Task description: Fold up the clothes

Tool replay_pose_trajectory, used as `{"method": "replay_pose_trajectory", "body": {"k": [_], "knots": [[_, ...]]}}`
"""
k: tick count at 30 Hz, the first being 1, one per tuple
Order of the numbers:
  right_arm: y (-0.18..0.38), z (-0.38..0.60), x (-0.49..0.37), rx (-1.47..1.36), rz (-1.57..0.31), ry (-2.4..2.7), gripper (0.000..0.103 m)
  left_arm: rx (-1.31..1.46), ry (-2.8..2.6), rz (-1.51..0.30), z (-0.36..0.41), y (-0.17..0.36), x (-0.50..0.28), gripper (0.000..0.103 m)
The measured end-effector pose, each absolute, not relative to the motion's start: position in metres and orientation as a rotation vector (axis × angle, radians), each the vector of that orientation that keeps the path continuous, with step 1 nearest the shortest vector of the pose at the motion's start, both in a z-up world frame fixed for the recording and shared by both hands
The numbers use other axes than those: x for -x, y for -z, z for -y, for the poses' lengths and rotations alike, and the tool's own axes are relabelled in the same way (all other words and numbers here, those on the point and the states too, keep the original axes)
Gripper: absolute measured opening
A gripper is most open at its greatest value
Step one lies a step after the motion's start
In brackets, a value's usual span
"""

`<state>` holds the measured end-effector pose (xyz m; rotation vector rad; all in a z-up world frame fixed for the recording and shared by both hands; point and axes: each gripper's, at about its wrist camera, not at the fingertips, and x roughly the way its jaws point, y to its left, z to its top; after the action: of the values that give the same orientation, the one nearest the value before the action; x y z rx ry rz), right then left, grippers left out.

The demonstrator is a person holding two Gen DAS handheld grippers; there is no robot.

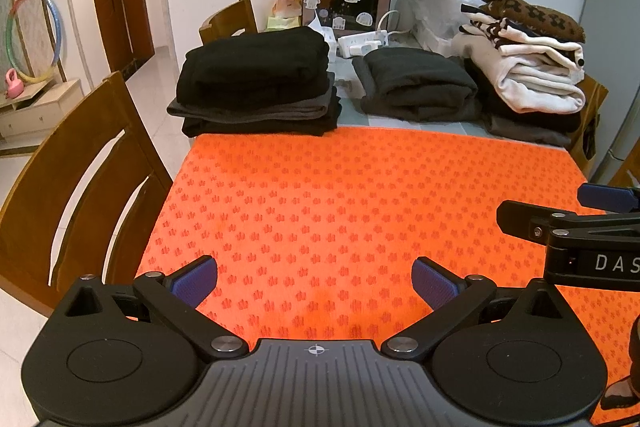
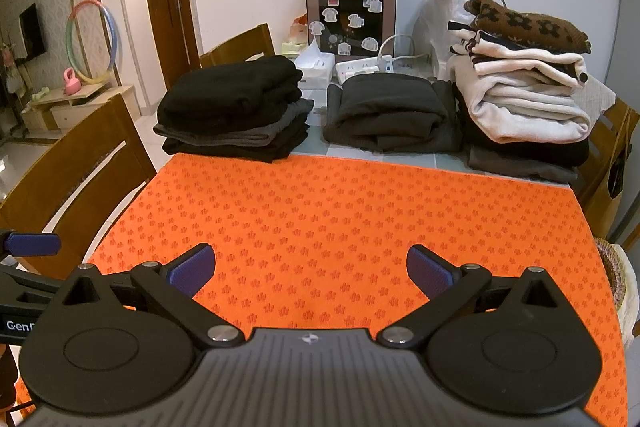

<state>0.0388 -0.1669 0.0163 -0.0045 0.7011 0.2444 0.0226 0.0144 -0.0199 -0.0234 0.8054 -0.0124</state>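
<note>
An orange patterned mat [image 1: 340,195] [image 2: 340,211] covers the near part of the table, with no garment on it. Behind it lie three lots of folded clothes: a black and grey stack [image 1: 260,83] [image 2: 236,107] at left, a dark folded garment [image 1: 416,83] [image 2: 388,111] in the middle, and a cream and brown pile [image 1: 528,63] [image 2: 528,83] on dark clothes at right. My left gripper [image 1: 316,283] hovers open over the mat's near edge, nothing between its blue pads. My right gripper [image 2: 312,271] is open and empty too; its finger [image 1: 608,197] shows at the right in the left wrist view.
Wooden chairs [image 1: 80,187] [image 2: 72,179] stand at the table's left side, another chair [image 1: 230,21] farther back. A water dispenser [image 2: 350,11], a power strip [image 2: 364,67], a tissue box [image 2: 316,65] and a plastic bag [image 1: 440,3] crowd the far end. A woven basket [image 2: 612,267] sits at right.
</note>
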Motion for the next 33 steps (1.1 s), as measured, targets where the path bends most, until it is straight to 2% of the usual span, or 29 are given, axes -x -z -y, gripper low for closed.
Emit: {"method": "replay_pose_trajectory", "body": {"k": [17,33], "knots": [[-0.004,0.151,-0.073,0.066,-0.755,-0.279,0.103,0.085,-0.024,-0.868,-0.034,0.039,-0.045,0.103],[-0.007,0.09,-0.255,0.095,-0.748,-0.485,0.102,0.129,-0.168,-0.928,-0.075,0.062,-0.073,0.103]]}}
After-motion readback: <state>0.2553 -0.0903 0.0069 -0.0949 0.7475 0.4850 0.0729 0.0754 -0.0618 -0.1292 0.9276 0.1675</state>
